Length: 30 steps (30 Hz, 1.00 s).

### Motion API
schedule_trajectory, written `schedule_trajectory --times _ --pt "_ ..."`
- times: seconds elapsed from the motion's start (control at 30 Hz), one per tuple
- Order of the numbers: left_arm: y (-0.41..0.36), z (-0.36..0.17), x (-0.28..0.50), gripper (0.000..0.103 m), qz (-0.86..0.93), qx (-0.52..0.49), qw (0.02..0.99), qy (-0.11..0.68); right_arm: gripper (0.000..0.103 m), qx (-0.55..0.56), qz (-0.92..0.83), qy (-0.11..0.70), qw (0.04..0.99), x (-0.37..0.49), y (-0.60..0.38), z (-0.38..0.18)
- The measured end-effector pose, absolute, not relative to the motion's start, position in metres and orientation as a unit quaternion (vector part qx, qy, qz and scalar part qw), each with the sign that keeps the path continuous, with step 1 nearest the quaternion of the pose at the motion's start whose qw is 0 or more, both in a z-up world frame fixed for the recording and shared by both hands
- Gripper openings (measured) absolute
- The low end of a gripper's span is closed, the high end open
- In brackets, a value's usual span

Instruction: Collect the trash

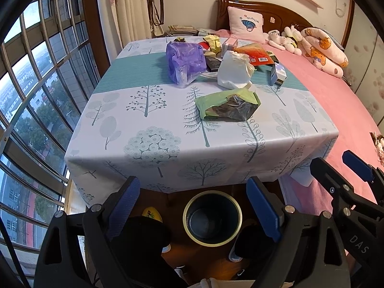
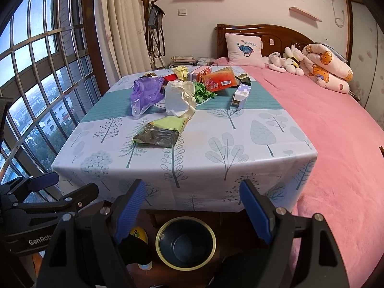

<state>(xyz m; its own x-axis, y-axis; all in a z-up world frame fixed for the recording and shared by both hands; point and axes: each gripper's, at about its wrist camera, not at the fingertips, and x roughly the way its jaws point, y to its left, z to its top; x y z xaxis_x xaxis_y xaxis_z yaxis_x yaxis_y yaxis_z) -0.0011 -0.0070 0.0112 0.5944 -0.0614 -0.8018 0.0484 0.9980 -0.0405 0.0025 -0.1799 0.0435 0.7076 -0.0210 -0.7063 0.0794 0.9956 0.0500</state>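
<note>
Trash lies on the tree-print tablecloth (image 1: 156,124): a green and black bag (image 1: 228,105) nearest, a white bag (image 1: 234,70), a purple bag (image 1: 184,61), an orange packet (image 1: 254,54) and small boxes behind. The same items show in the right wrist view: green-black bag (image 2: 159,133), white bag (image 2: 178,98), purple bag (image 2: 146,92). A dark bin with a yellow rim (image 1: 212,218) (image 2: 186,243) stands on the floor below the table's front edge. My left gripper (image 1: 194,213) and right gripper (image 2: 192,212) are open and empty, above the bin, short of the table.
A bed with a pink cover (image 2: 336,132) runs along the table's right side, with a pillow and soft toys at its head. A barred window (image 1: 36,96) is at the left. Dark shoes (image 1: 144,230) lie on the floor beside the bin.
</note>
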Motion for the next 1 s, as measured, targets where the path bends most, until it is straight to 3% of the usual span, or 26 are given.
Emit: schedule_trajectory --times 0.77,1.0 --pt "0.023 0.021 0.052 0.089 0.001 -0.005 0.897 0.442 0.081 0.003 -0.002 0.362 0.932 0.051 -0.176 0.051" --pt "0.033 0.019 0.092 0.089 0.015 0.015 0.903 0.428 0.081 0.066 0.033 0.393 0.917 0.112 -0.190 0.048"
